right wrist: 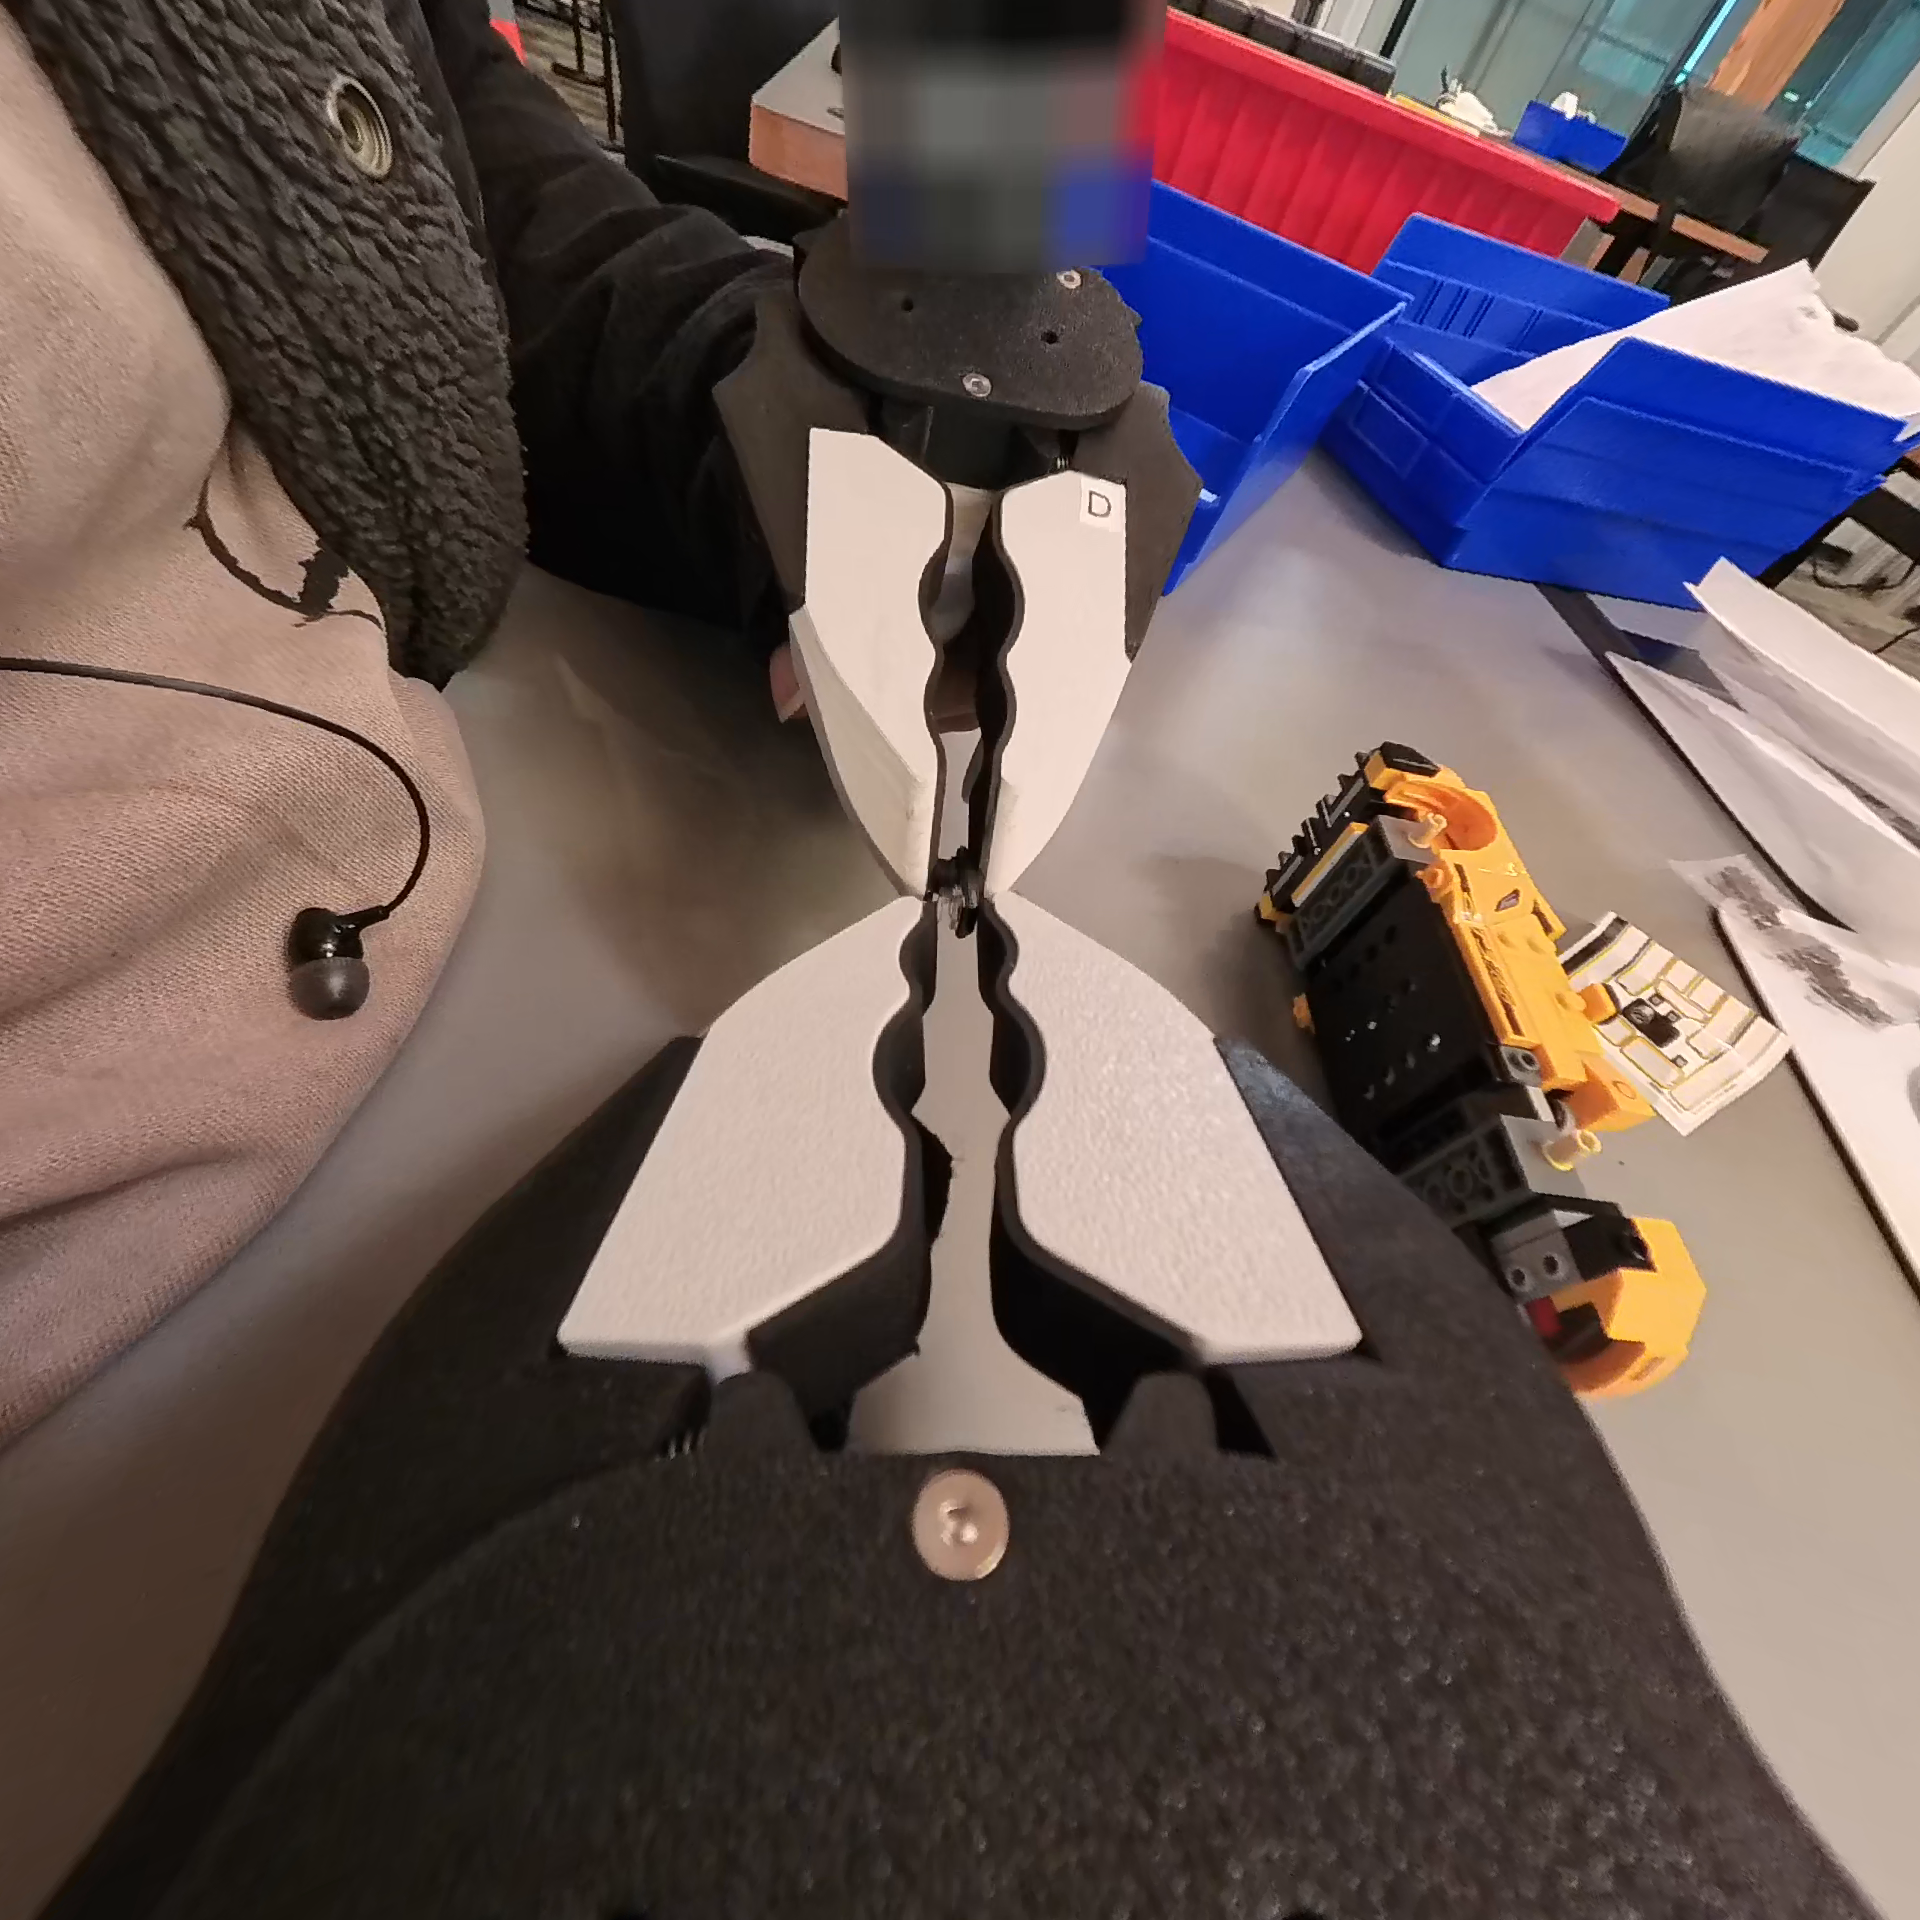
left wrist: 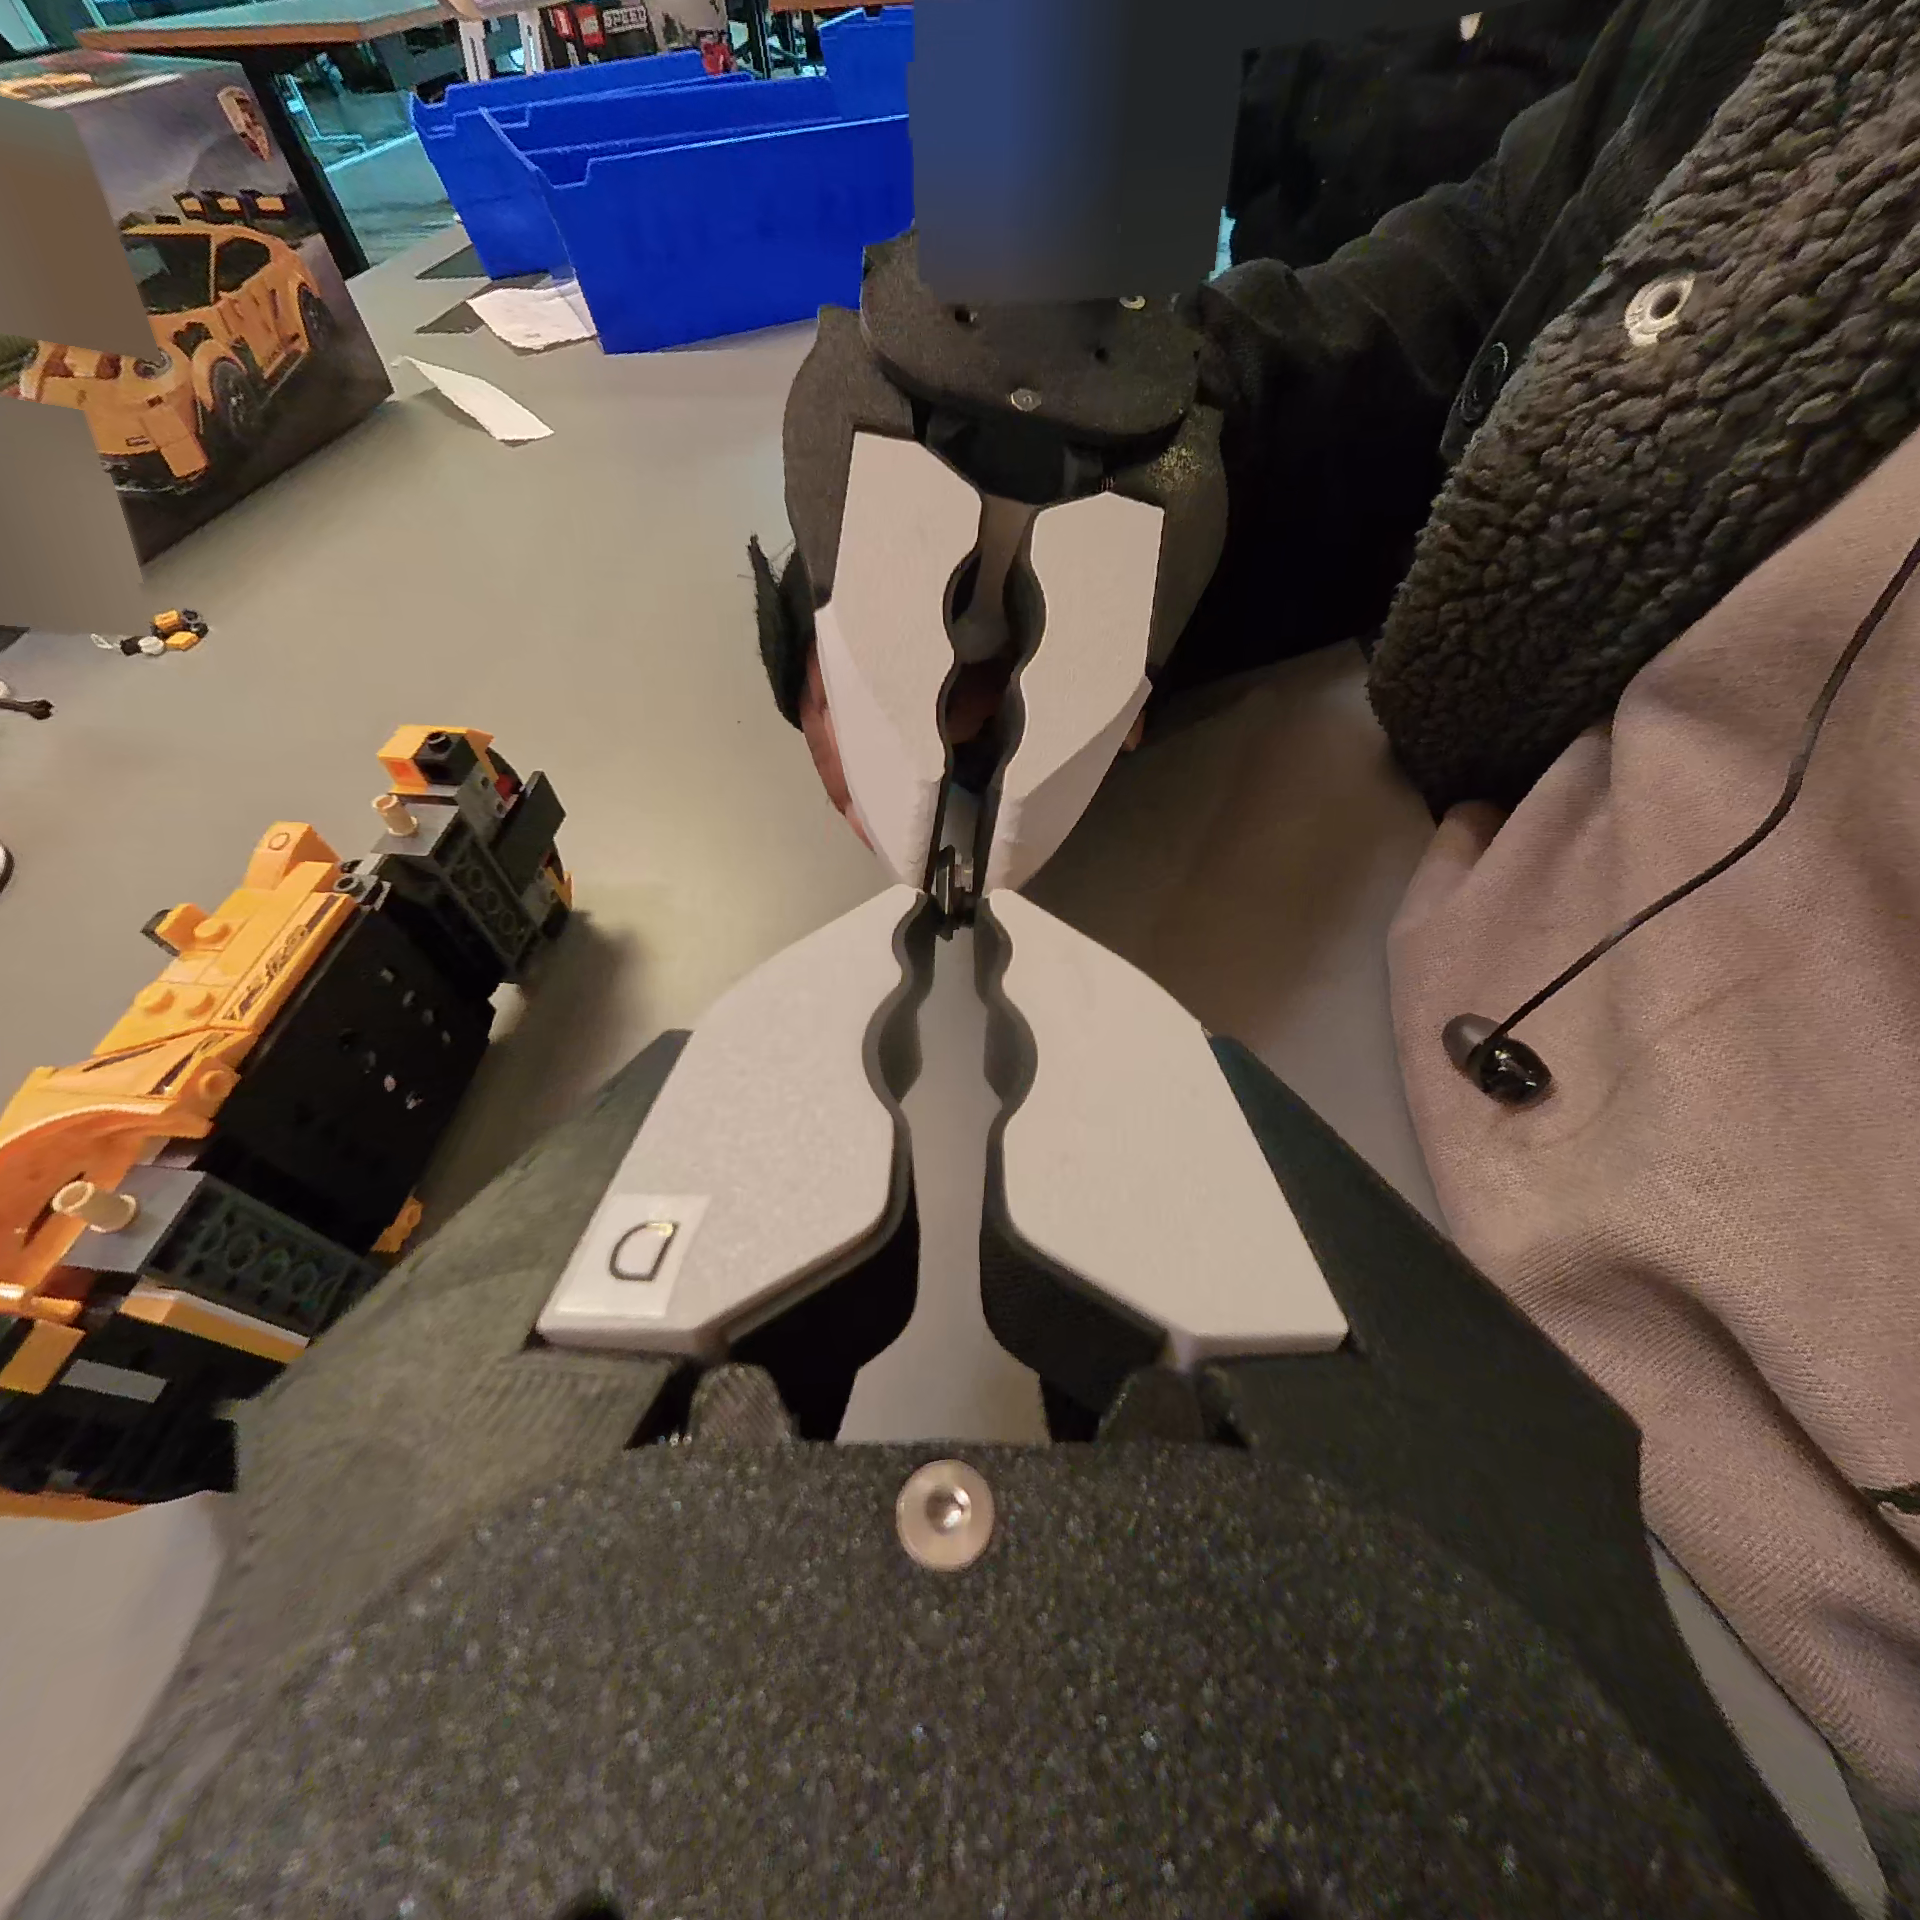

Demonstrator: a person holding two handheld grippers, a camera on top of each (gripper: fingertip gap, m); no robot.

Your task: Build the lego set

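Note:
My two grippers meet tip to tip above the grey table. In the left wrist view my left gripper [left wrist: 948, 912] comes up from below and the right gripper [left wrist: 958, 868] faces it from above. Both are shut on a small black Lego piece [left wrist: 951, 891] pinched between the tips. The right wrist view shows the same: my right gripper [right wrist: 956, 923], the left gripper [right wrist: 956, 871] and the black piece [right wrist: 954, 896]. The partly built orange and black Lego car [left wrist: 260, 1039] lies on the table to the left, and it also shows in the right wrist view [right wrist: 1455, 1018].
The Lego box [left wrist: 208, 312] stands at the back left with several small loose pieces [left wrist: 166, 632] before it. Blue bins [right wrist: 1558, 447] stand behind. A sticker sheet [right wrist: 1662, 1029] and papers [right wrist: 1818, 727] lie right of the car. A person's jacket [left wrist: 1662, 935] is close by. Both grippers' tips are close together, under 4 cm apart.

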